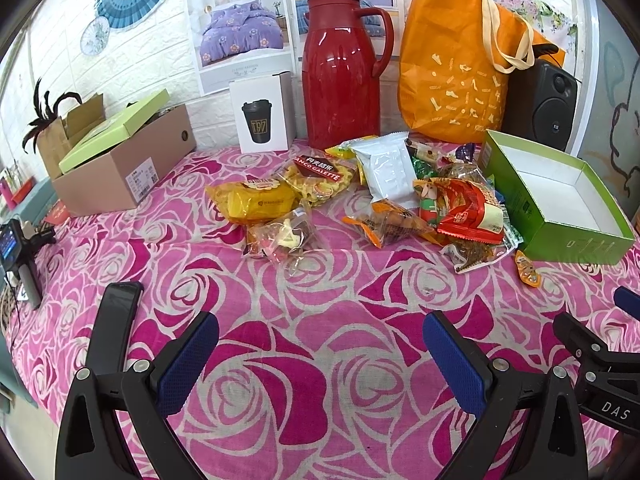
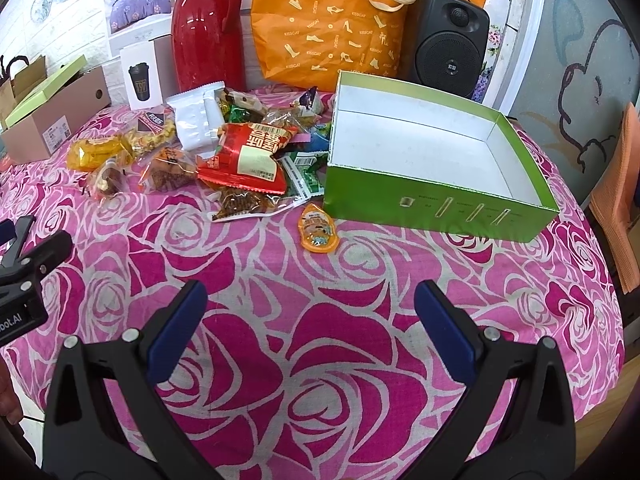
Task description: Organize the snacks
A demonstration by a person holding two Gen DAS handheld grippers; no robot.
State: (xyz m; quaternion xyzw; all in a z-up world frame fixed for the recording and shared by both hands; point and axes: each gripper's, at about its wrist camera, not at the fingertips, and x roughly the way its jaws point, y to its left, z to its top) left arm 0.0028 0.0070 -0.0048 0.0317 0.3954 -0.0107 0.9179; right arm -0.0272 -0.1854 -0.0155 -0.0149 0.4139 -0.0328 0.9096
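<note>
Nothing's been sorted yet as far as I can tell — the green box (image 2: 436, 196) sits empty on the tabletop (image 2: 320, 280), white inside, open side up. Everything else I'll place relative to that box.

The snack pile (image 2: 224, 152) is heaped just beside the box, against the wall that sits leftward in the right wrist view: a red packet (image 2: 246, 156) on top, a white pouch (image 2: 196, 126) behind it, a yellow packet (image 2: 96, 152) further out. One small orange sachet (image 2: 318, 229) lies on its own just in front of the box's near corner, apart from the heap.

Both tools are idle. The left tool (image 1: 320, 352) hangs over bare cloth in front of the pile, fingers spread wide, nothing in them. The right tool (image 2: 310, 320) is the same — wide apart, empty, in front of the box.

So I'd call this the very start. Likely next move: drop the right tool onto that loose sachet, since it's closest and clear of the others. It's flat, so the fingers need to go low to the cloth and pinch an edge.
</note>
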